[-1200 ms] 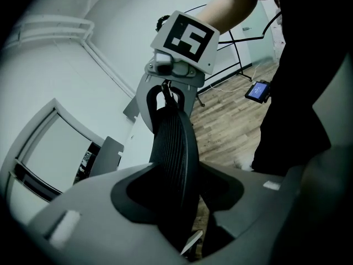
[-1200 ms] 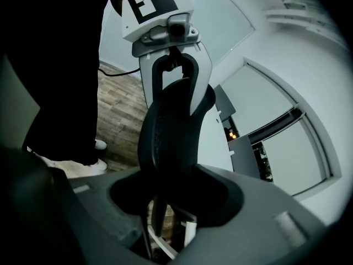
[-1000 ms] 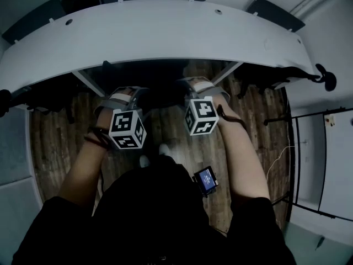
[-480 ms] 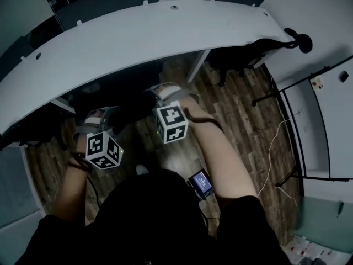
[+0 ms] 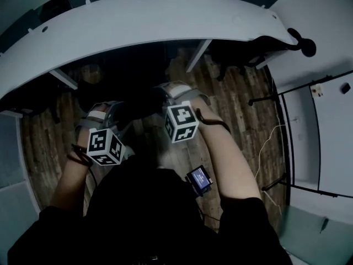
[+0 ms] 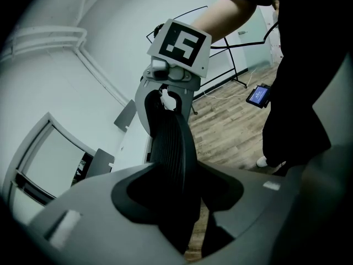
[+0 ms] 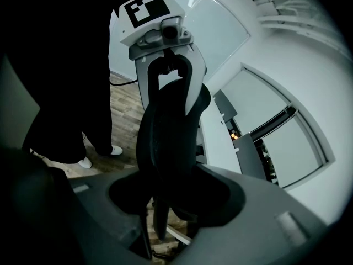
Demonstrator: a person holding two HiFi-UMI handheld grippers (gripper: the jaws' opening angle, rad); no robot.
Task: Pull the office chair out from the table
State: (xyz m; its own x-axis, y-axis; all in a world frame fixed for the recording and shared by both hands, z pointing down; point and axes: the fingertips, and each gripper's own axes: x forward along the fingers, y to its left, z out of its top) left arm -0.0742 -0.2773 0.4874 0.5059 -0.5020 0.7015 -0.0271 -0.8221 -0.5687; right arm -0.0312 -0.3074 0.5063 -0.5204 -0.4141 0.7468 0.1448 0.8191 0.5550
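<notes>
The black office chair [image 5: 132, 101] stands on the wood floor just in front of the curved white table [image 5: 138, 21], its seat partly under the table's edge. My left gripper [image 5: 117, 112] is shut on the left of the backrest's top rim. The ribbed rim [image 6: 172, 148] runs between the left gripper's [image 6: 176, 203] pads. On the right of the same rim my right gripper [image 5: 161, 94] is shut too. The backrest's dark edge [image 7: 165, 131] fills the right gripper's [image 7: 165, 197] jaws. Each gripper view shows the other gripper clamped further along: the right gripper [image 6: 165, 101] and the left gripper [image 7: 171, 70].
White table legs [image 5: 197, 56] slant down behind the chair. Other dark chairs sit under the table at the left [image 5: 33, 98] and right [image 5: 242, 57]. A black metal stand [image 5: 287, 95] and a thin cable [image 5: 271, 148] are on the right. A small lit screen [image 5: 198, 179] hangs at the person's waist.
Both grippers, still clamped on the backrest, have come back from the table with the chair. The gap between the table's edge and the grippers is wider, and the view has swung.
</notes>
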